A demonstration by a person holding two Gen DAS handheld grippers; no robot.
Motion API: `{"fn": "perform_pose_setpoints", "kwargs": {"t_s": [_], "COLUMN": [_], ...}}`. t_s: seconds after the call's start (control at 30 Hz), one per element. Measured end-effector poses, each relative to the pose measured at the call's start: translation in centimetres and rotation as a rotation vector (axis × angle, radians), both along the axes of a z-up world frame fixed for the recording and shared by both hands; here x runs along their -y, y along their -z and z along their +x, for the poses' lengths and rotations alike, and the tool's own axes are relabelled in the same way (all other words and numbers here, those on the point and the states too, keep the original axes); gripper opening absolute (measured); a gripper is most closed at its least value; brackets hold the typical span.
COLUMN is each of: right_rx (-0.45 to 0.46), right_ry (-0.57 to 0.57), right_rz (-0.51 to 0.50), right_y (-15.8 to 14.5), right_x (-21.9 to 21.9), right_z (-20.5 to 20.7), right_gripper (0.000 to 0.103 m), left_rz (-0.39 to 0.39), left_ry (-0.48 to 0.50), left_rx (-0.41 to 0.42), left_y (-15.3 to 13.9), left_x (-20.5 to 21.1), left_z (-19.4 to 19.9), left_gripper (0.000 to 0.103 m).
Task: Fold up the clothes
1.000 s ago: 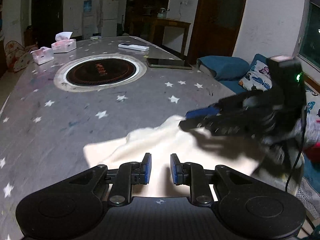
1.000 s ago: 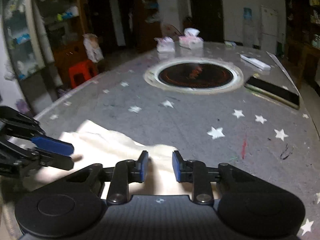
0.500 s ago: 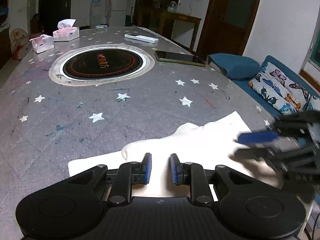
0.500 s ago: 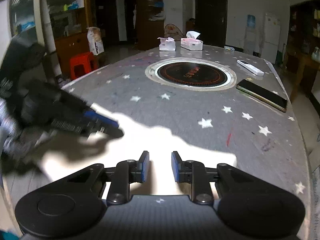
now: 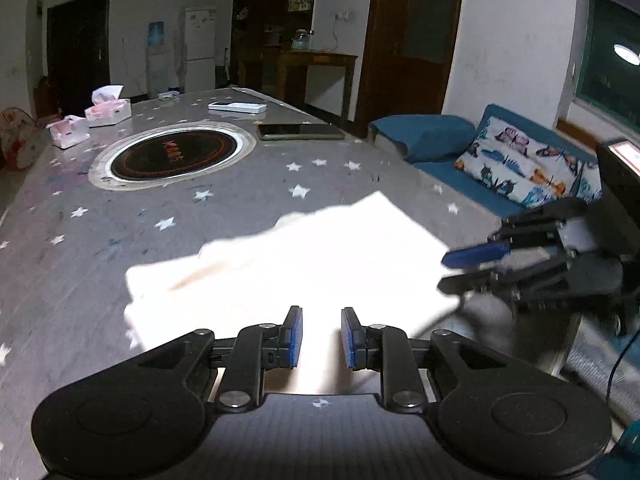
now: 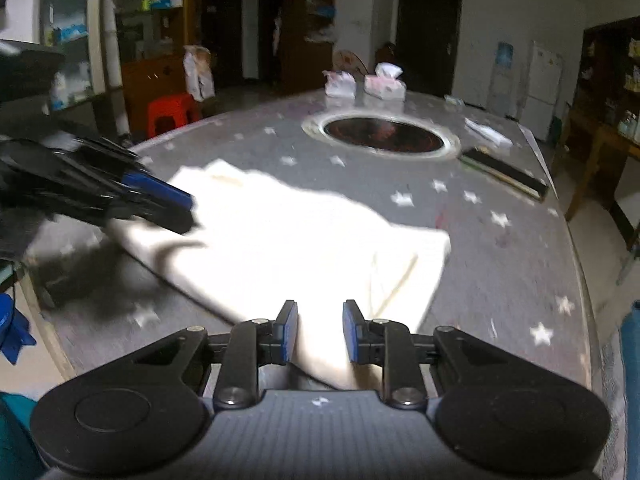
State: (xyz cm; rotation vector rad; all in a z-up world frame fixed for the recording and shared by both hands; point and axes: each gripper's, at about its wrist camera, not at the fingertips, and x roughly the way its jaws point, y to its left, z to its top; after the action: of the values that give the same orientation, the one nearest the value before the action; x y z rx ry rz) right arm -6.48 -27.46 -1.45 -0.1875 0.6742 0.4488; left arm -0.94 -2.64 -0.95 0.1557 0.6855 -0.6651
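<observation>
A white garment lies partly folded on the near end of the grey star-print table, well short of the inset round cooktop. The left gripper hovers over its near edge, jaws apart, holding nothing. The right gripper is likewise parted and empty above the cloth's opposite near edge. The fabric appears thin, light and limp, with layered edges showing; it will likely sag and slide on the smooth cover. Best purchase, in my judgement: pinch the outer corners through all layers.
</observation>
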Motion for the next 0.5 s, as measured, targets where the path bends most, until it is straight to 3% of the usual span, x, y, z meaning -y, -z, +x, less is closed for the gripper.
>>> {"fn": "perform_pose_setpoints", "kwargs": {"t_s": [0.33,0.5], "right_rx": [0.047,0.013], "right_ry": [-0.033,-0.098], "right_rz": [0.008,-0.023], "right_y": [-1.8,-0.6], "right_x": [-0.9,-2.9], "right_z": [-0.5,0.1], "right_gripper": [0.023,0.023], "left_rz": [-0.008,-0.007], "left_ry": [-0.062,-0.078], "left_rx": [-0.005,-0.017], "left_y": [0.6,1.5], "left_x": [-2.2,-2.5], "left_z": [-1.9,-1.8], "left_gripper": [0.023,0.023]}}
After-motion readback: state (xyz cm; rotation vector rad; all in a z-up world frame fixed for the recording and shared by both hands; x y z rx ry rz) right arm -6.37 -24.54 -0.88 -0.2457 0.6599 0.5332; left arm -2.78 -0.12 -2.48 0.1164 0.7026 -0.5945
